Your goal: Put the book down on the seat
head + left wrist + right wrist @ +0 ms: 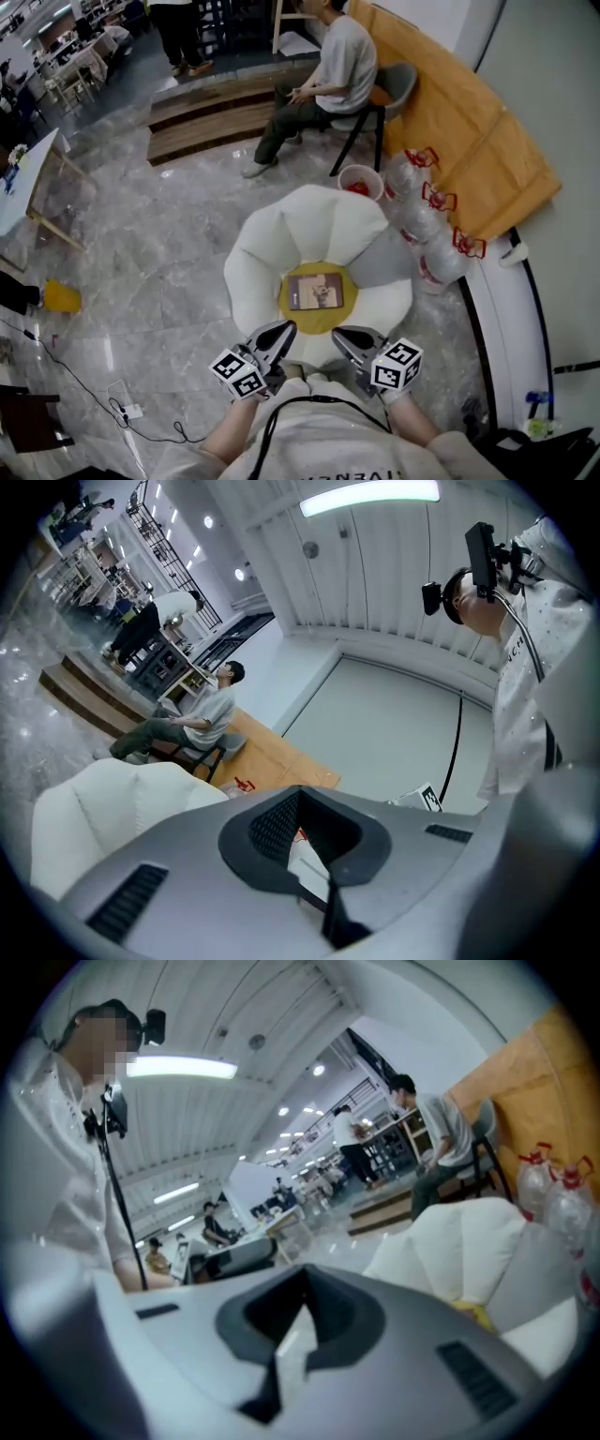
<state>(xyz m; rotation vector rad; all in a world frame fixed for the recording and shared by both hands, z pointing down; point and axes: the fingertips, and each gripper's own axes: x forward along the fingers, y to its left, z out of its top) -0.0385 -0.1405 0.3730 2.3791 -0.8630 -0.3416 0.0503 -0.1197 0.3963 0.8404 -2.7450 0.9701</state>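
1. Head view: the book (pixel 315 292) lies flat on the yellow middle of the seat (pixel 272 234). The left gripper (pixel 278 336) and right gripper (pixel 342 337) hover at the seat's near edge, clear of the book.
2. Left gripper view: jaws together, nothing between them.
3. Right gripper view: jaws together, empty.

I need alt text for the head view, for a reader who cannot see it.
A book lies flat on the yellow centre of a white, flower-shaped seat. Just below it in the picture, the left gripper and the right gripper point toward it, fingers together, holding nothing. Beyond the seat, a person sits on a chair.
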